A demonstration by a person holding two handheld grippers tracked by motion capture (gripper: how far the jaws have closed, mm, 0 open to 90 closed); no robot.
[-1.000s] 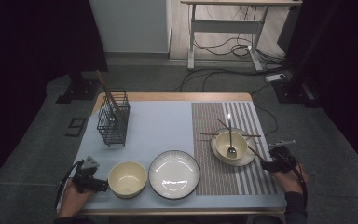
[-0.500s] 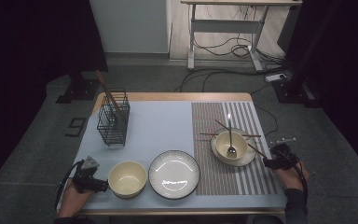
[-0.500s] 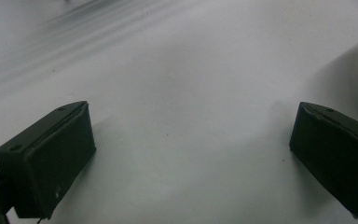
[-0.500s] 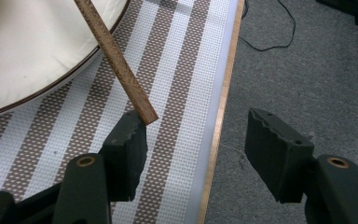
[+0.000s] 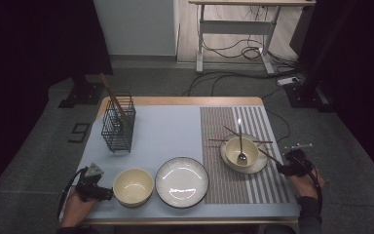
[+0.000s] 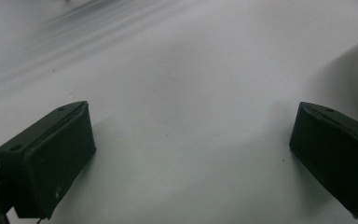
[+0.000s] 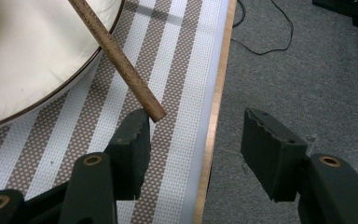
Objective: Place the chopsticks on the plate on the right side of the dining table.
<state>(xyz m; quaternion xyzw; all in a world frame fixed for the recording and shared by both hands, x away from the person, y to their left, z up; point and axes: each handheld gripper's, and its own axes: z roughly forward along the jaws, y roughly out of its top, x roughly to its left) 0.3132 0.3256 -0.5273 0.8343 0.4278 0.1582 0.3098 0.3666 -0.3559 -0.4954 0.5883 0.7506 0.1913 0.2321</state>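
A small cream bowl (image 5: 241, 151) with a metal spoon (image 5: 240, 141) in it stands on a saucer (image 7: 23, 70) on the striped mat (image 5: 233, 185). Brown chopsticks (image 5: 268, 155) lie across the saucer. My right gripper (image 5: 292, 165) sits at the table's right edge. In the right gripper view one chopstick's end (image 7: 151, 109) lies at the tip of the left jaw of this gripper (image 7: 196, 123). The jaws have just been closing, are still apart, and grip nothing. My left gripper (image 5: 95, 187) rests open on the pale mat (image 6: 182, 70), left of a cream bowl (image 5: 133, 186).
A white plate (image 5: 182, 182) lies at the front middle. A black wire rack (image 5: 118, 124) with chopsticks stands at the back left. The table's wooden right edge (image 7: 212, 135) runs under my right gripper, with grey carpet and cables beyond.
The right gripper has crept slightly toward the chopstick's end near the saucer. The left gripper has kept still.
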